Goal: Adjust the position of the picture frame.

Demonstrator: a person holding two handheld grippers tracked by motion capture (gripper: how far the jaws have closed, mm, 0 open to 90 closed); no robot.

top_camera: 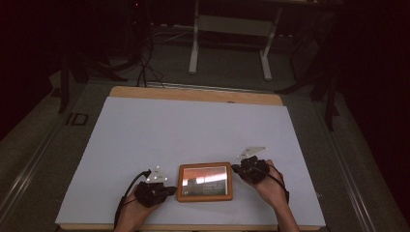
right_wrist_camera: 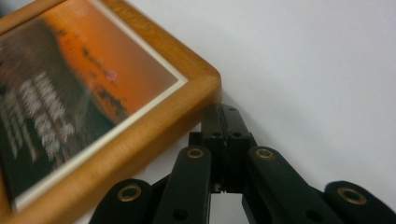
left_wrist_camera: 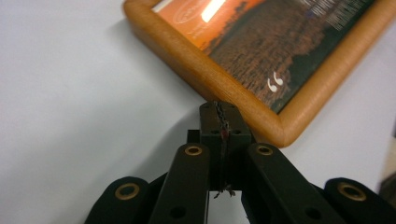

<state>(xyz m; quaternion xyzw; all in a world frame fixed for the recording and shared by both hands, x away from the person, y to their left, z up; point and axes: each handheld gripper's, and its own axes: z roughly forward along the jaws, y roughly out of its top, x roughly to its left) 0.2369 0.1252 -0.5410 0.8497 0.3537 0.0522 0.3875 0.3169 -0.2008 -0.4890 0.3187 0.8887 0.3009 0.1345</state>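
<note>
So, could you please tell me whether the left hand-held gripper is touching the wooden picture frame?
Touching, it appears: in the left gripper view, the closed tip of the left hand-held gripper meets the outer edge of the wooden picture frame with no gap showing.

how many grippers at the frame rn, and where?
2. The left gripper sits at the wooden picture frame near its left edge's lower corner; the right gripper sits at its upper right corner. Both jaws are shut, holding nothing.

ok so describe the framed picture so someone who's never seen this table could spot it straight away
On the white table top, look at the near edge, midway between the left gripper and right gripper. The picture frame lies flat there: light wood rim, orange sunset photo with white lettering, the sole coloured thing on the sheet.
</note>
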